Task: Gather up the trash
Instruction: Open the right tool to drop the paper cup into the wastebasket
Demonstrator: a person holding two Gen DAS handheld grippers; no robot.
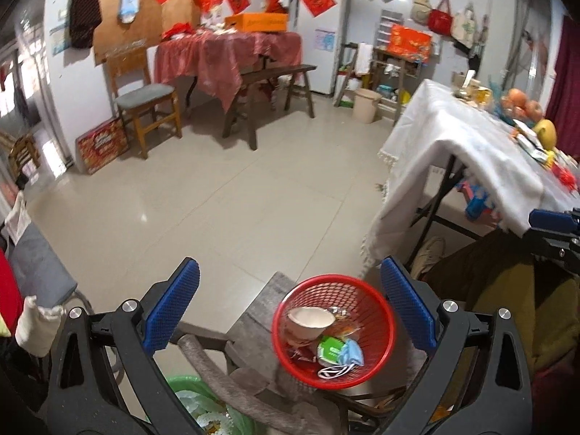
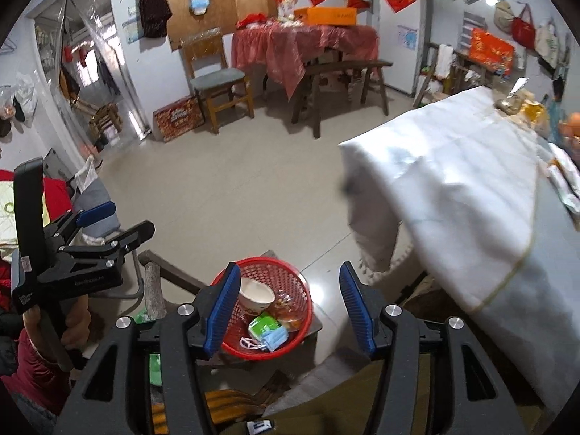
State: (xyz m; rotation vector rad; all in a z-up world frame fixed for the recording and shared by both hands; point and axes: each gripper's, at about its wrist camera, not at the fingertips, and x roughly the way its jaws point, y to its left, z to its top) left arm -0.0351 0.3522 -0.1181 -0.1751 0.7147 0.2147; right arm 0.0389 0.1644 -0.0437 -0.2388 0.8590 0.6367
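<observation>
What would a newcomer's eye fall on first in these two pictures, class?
The red mesh basket on a wooden stool draws the eye first, holding a paper bowl, a green packet and a blue face mask. Both open claws hang above it. To the right is the table's white cloth.

A table with a red cloth [image 1: 224,54] stands far off at 12 o'clock. An orange box [image 1: 257,21] sits on top of it. A dark bench [image 1: 272,83] is in front of the table. A wooden chair with a grey seat [image 1: 145,94] is at 10 o'clock. A table with a white cloth [image 1: 464,145] is at 3 o'clock, with fruit [image 1: 522,105] on it. A pale bucket [image 1: 366,105] stands on the floor at 1 o'clock.
</observation>
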